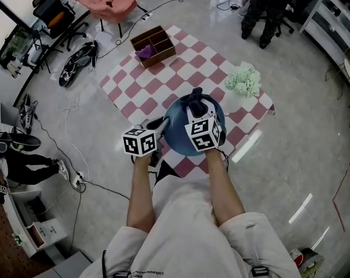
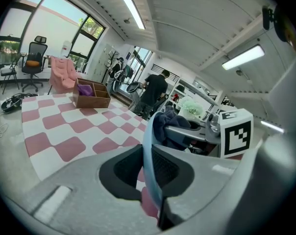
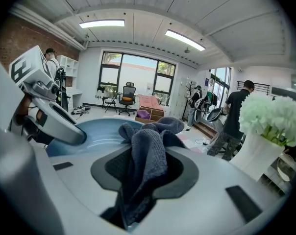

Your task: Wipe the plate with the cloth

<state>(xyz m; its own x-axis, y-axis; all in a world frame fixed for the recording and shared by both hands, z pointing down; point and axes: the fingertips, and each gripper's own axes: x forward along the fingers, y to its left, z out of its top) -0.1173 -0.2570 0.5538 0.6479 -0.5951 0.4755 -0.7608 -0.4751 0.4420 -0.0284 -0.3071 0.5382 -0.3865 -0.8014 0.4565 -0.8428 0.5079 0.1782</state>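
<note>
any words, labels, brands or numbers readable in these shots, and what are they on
Nothing here reads clearly.
Small print on the person's light clothing: too small to read.
The marker cubes: black-and-white square patterns only, no letters or numbers.
The blue plate and the grey cloth: no print visible.

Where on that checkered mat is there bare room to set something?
Bare squares lie between the wooden box and the plate, and along the mat's left side. The near edge is crowded by plate and cloth; flowers fill the right corner.
</note>
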